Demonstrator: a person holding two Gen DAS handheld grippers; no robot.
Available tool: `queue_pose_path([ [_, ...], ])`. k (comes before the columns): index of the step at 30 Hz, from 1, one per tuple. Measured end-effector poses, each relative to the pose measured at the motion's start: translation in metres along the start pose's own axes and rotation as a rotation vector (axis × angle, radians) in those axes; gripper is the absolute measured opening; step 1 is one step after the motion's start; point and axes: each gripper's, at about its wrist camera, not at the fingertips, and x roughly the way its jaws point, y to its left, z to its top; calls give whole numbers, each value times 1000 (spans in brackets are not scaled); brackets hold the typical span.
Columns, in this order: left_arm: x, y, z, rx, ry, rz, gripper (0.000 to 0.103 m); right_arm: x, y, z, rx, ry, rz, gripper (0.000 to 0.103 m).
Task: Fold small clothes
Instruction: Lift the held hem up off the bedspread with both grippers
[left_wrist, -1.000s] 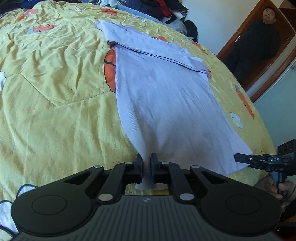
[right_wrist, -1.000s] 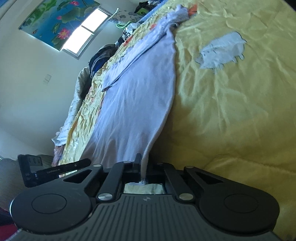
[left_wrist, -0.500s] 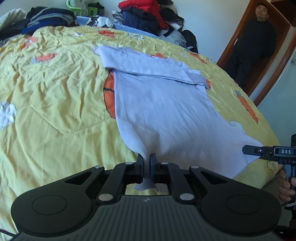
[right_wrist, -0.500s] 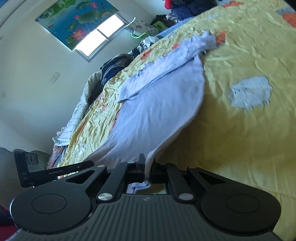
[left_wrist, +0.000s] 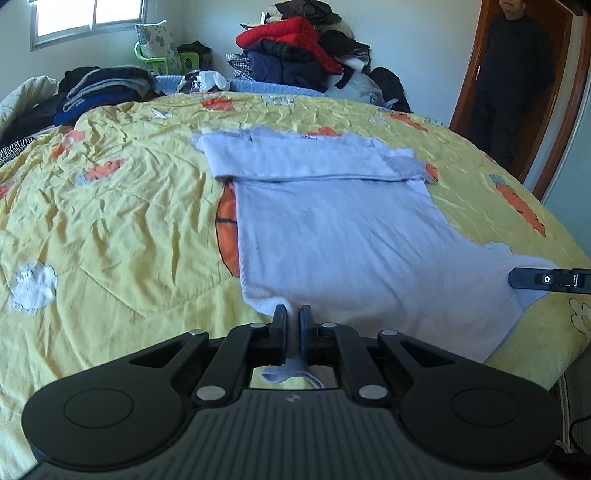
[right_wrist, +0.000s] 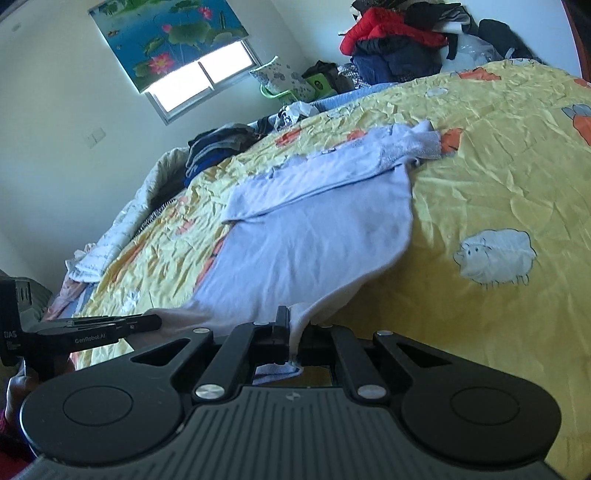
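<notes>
A pale lilac shirt (left_wrist: 332, 229) (right_wrist: 306, 236) lies spread on the yellow bedspread (left_wrist: 110, 221), its sleeves folded across the far end. My left gripper (left_wrist: 291, 314) is shut on the shirt's near left hem corner, and cloth hangs out behind the pads. My right gripper (right_wrist: 293, 317) is shut on the near right hem corner, with the hem lifted off the bed. In the left wrist view the right gripper (left_wrist: 517, 278) shows at the right edge, pinching that corner. The left gripper (right_wrist: 155, 322) appears at the left of the right wrist view.
Piles of dark and red clothes (left_wrist: 295, 55) stand past the bed's far edge. Folded dark clothes (left_wrist: 99, 88) lie at the far left. A person in black (left_wrist: 513, 81) stands in the doorway at the right. The bed edge runs just under both grippers.
Both grippers have risen and tipped up with the hem corners held. The near hem has come off the bedspread, and more of the room's far wall is in view.
</notes>
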Motion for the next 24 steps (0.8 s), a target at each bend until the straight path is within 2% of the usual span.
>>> queue_pose_path([
  [18,26,5,33,-30,-59,129,6,26,6,27,-19,-115,-72,6],
  [21,24,8,32,-48,-50,112,6,29,5,27,-9,-117,-69,6],
  [24,22,20,28,-90,-4,39,6,27,5,26,-6,-117,-71,6],
])
